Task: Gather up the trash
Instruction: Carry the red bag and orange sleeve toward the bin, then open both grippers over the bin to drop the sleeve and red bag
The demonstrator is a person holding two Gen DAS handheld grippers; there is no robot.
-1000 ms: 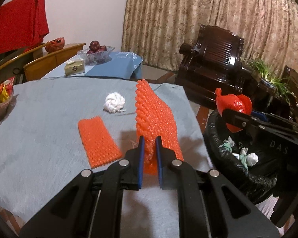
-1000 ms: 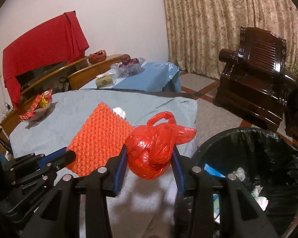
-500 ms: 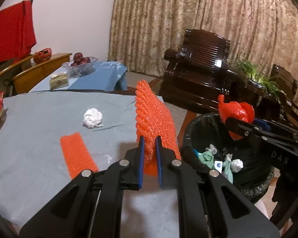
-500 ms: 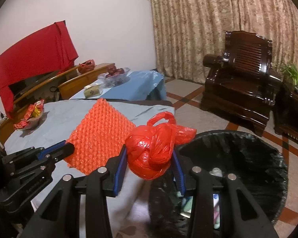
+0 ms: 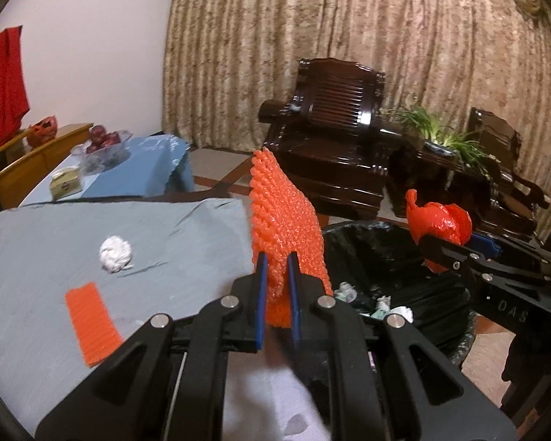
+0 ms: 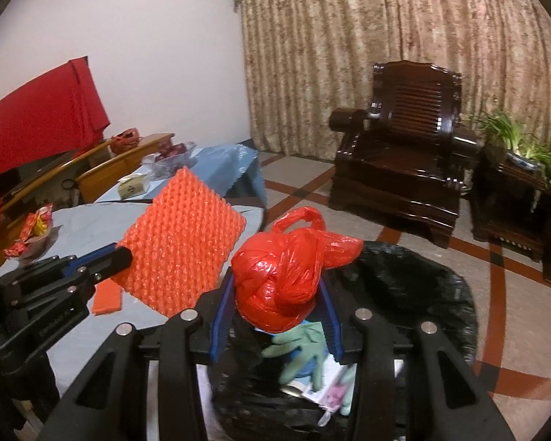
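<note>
My left gripper [image 5: 275, 264] is shut on the lower edge of an orange foam net sheet [image 5: 283, 228], which stands upright at the table's right edge beside the bin. My right gripper [image 6: 275, 294] is shut on a knotted red plastic bag [image 6: 286, 275], held over the black-lined trash bin [image 6: 422, 286]. That bin [image 5: 385, 257] holds several pieces of trash, among them a green glove [image 6: 305, 345]. A white crumpled tissue [image 5: 115, 253] and a smaller orange foam strip [image 5: 92, 323] lie on the grey tablecloth [image 5: 36, 257]. The left gripper [image 6: 123, 255] and its sheet [image 6: 183, 242] also show in the right wrist view.
A dark wooden armchair [image 5: 330, 139] and a side table with a plant [image 5: 448, 143] stand behind the bin. A blue-covered table [image 5: 136, 172] carries a fruit bowl [image 5: 103, 143] and a tissue box [image 5: 66, 183]. A snack bowl [image 6: 33, 235] sits at the table's far left.
Both grippers have swung right with their loads, away from the table and toward the bin. The red bag now hangs over the bin's opening, and the foam sheet is at the table's edge.
</note>
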